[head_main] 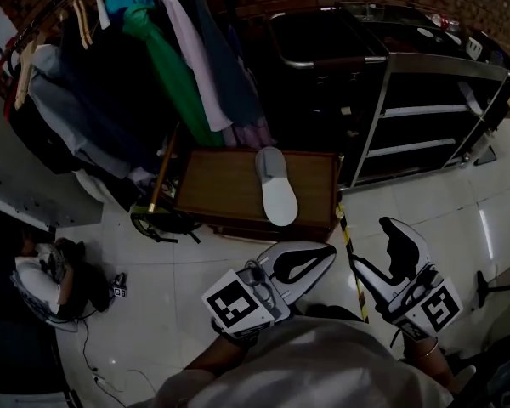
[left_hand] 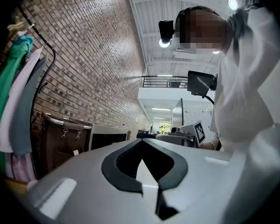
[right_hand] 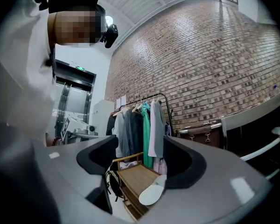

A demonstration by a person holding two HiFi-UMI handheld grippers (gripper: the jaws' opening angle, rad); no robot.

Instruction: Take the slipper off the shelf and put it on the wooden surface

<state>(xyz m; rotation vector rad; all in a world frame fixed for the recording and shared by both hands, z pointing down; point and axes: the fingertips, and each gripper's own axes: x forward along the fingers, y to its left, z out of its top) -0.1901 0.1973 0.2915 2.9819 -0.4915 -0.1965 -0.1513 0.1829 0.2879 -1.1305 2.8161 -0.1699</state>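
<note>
A pale grey slipper (head_main: 274, 186) lies sole up on the wooden surface (head_main: 214, 187), a low bench by the clothes rail, toe end toward me. Both grippers are held low in front of me, well short of the bench. My left gripper (head_main: 326, 252) has its jaws together with nothing between them; in the left gripper view it (left_hand: 142, 143) points up at the brick wall. My right gripper (head_main: 372, 246) stands open and empty. In the right gripper view, the slipper (right_hand: 151, 193) and the bench (right_hand: 134, 174) show through the gap of that gripper (right_hand: 140, 144).
A dark metal shelf unit (head_main: 427, 109) stands right of the bench. Hanging clothes (head_main: 166, 66) crowd the rail behind and left of it. A bag (head_main: 41, 279) and cables lie on the white floor at left. Striped tape (head_main: 351, 257) runs across the floor.
</note>
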